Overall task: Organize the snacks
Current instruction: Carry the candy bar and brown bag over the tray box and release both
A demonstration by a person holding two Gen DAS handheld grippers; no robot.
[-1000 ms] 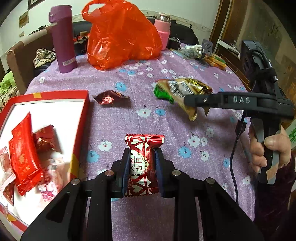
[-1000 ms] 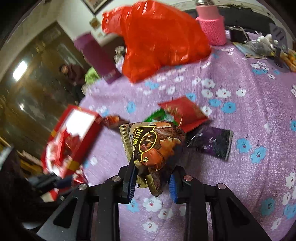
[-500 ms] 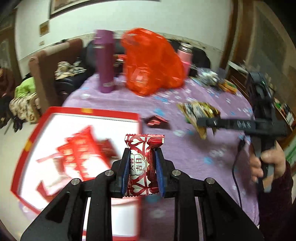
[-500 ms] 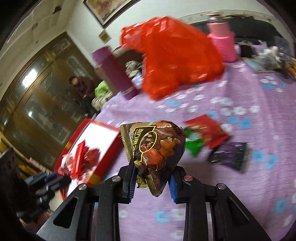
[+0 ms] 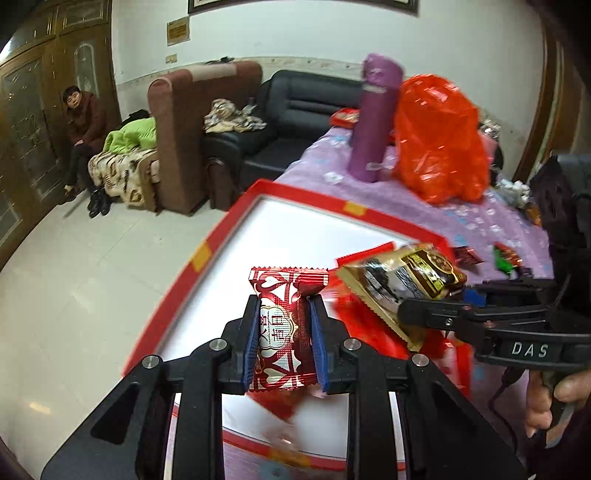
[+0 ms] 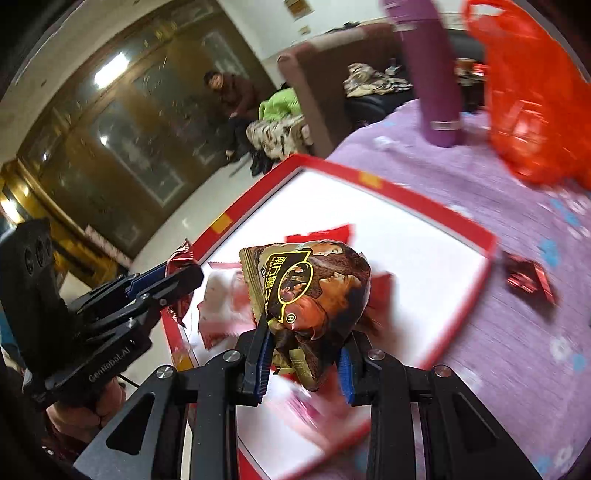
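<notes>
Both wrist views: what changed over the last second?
Both grippers swung from over the purple flowered tablecloth to above the red-rimmed white box. The left gripper stays clamped on the red-and-white wrapped candy; the right gripper keeps the brown-and-gold snack packet. Nothing released. The purple flask and orange plastic bag stand as before.

- A white wall (image 5: 295, 33) is seen at the back, with a framed picture (image 5: 303, 4) cut off by the top edge and a small plaque (image 5: 178, 32) beside it.
- Dark wooden cabinets with glass doors (image 5: 40, 122) are set along the left side.
- The floor (image 5: 85, 266) is laid in pale glossy tiles.
- A brown armchair (image 5: 192, 125) and a black leather sofa (image 5: 288, 118) are placed against the wall.
- A seated person (image 5: 83, 122) is seen by the cabinets, beside a green bundle (image 5: 129, 134).
- A lamp's glare (image 6: 107, 75) is reflected in the cabinet glass.
</notes>
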